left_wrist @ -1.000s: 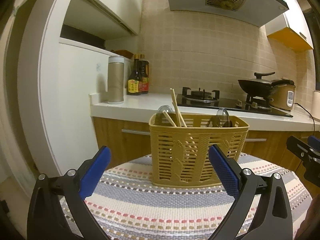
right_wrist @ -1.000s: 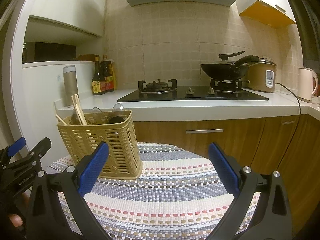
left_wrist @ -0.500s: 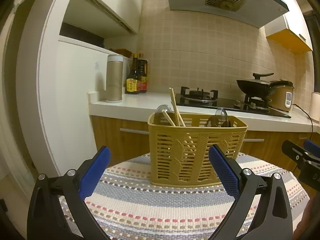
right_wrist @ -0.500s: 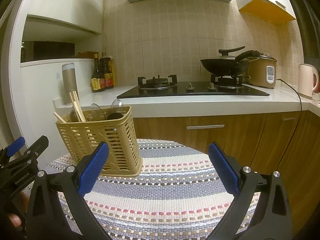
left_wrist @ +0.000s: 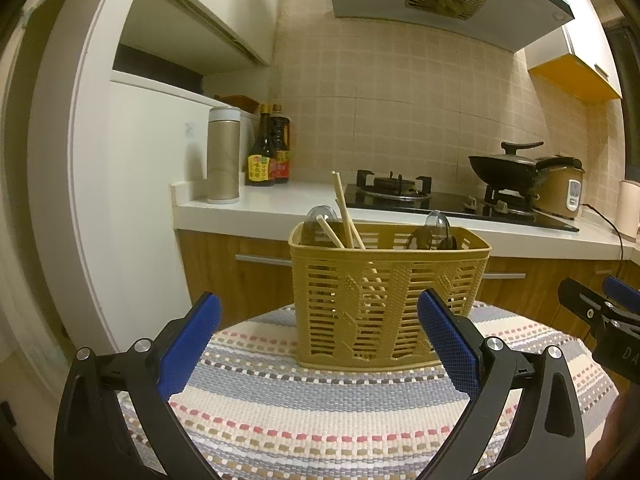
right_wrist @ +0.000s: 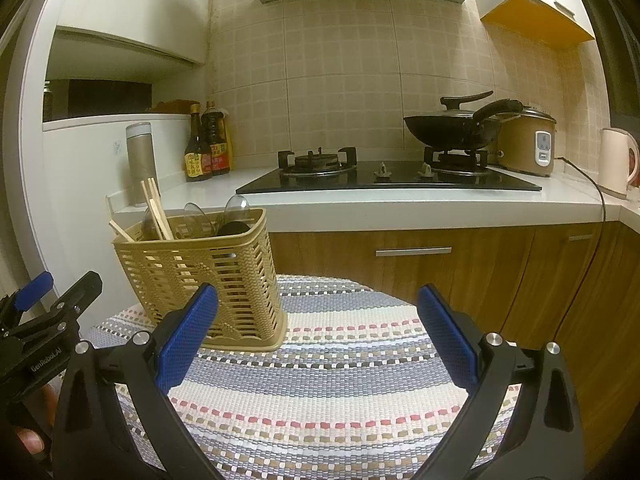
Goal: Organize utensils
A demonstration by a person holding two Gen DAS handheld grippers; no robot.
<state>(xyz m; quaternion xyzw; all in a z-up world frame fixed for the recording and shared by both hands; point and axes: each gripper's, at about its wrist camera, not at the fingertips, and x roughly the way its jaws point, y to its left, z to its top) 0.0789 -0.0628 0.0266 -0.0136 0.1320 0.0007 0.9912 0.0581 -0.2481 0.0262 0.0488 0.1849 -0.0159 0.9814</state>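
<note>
A tan slotted plastic basket stands on a round striped mat. Wooden chopsticks lean in its left half, and clear and dark spoons stick up beside them. My left gripper is open, held just short of the basket's front with nothing between its blue pads. To the right of the basket my right gripper is open over bare mat. Each gripper shows at the edge of the other's view.
A white counter runs behind with a gas hob, a black wok, a rice cooker, a kettle, sauce bottles and a metal flask. Wooden cabinet doors stand below. A white fridge is at left.
Both views have dropped a little, so the basket and counter sit slightly higher in frame. Both grippers stay open and empty.
</note>
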